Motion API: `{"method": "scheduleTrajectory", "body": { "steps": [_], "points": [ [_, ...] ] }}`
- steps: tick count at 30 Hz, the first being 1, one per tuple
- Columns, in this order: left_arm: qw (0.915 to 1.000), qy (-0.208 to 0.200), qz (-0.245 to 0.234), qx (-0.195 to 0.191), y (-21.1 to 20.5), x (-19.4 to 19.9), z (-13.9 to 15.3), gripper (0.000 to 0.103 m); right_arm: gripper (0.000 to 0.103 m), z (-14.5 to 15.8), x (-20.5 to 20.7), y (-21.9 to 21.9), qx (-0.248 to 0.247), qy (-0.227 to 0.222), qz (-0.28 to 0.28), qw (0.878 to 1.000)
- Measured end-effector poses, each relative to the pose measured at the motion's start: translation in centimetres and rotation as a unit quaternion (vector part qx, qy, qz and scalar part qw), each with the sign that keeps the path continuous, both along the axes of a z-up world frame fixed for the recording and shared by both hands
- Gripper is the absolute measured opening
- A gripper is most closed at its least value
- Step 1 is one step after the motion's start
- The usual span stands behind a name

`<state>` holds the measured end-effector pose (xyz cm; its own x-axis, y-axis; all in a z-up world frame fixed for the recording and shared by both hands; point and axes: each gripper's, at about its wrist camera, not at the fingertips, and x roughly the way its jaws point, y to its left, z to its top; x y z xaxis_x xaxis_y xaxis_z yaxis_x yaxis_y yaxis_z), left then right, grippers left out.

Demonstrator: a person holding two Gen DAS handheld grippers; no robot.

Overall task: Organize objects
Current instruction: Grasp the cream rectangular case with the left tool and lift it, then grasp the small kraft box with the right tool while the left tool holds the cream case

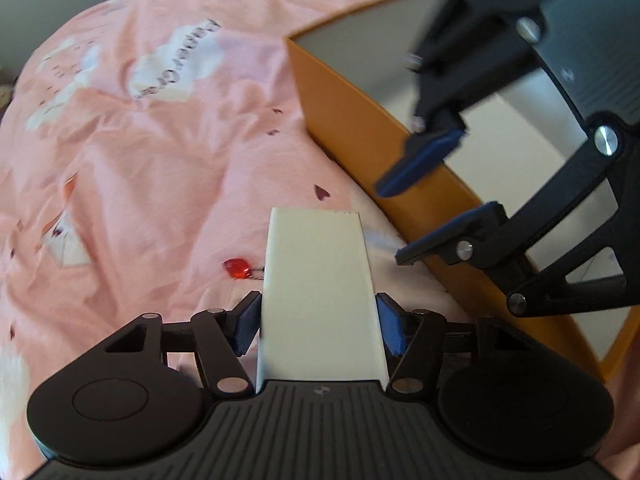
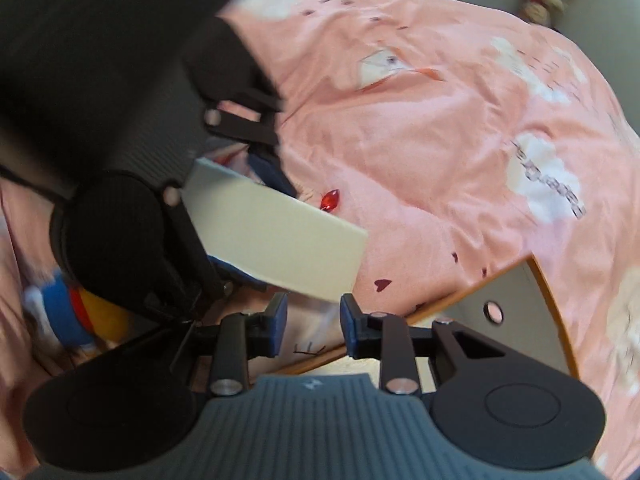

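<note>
Left wrist view puts our cream-white rectangular box (image 1: pixel 320 292) dead centre, pinched on its two long sides between the blue pads (image 1: pixel 390 328) of the left gripper (image 1: pixel 318 326), held just above the pink printed bedsheet (image 1: pixel 160 152). The step in hand, as we judge it, is carrying this box over to the orange storage box (image 1: pixel 340 120) just to its right, so we would keep the pinch firm and level, lift enough to clear the orange wall, and lower the box flat inside before letting go. We should mind the small red gem charm on its chain (image 1: pixel 238 269), which shows at the box's left edge; we cannot tell whether it is attached or merely lying on the sheet beneath. The box looks smooth, plain and rigid, slightly tapered by the lens, with crisp edges and no label that we can see. The right gripper (image 1: pixel 432 200) hangs over the orange box's near wall with its tongs spread and nothing between them, which the right wrist view confirms (image 2: pixel 312 324). We should keep it out of the path. A toy in blue, red and yellow (image 2: pixel 80 320) lies blurred on the bed at that view's lower left.
</note>
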<state>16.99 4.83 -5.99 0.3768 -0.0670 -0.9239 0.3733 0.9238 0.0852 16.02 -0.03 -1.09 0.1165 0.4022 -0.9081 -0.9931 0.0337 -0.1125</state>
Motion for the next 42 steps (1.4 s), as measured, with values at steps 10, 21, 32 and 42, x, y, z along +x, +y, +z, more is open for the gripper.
{"method": "scheduleTrajectory", "body": {
  "steps": [10,21,32,42],
  "points": [
    [0.9908,-0.108,0.077,-0.027,-0.8,-5.1,5.1,0.070,0.028,4.1,-5.9,-6.7,0.129,0.055,-0.171,0.975],
    [0.9853,-0.119,0.116,-0.039,-3.7,-14.6,6.8,0.070,0.018,1.8,-12.8,-11.4,0.130,0.127,-0.257,0.949],
    [0.9875,-0.101,0.120,-0.015,-4.4,-18.4,4.4,0.070,0.031,-1.2,-14.4,-13.3,0.082,0.139,-0.348,0.924],
    [0.9837,-0.122,0.132,-0.002,-4.0,-18.9,4.0,0.070,0.061,-4.6,-13.7,-9.8,0.035,0.117,-0.351,0.929]
  ]
}}
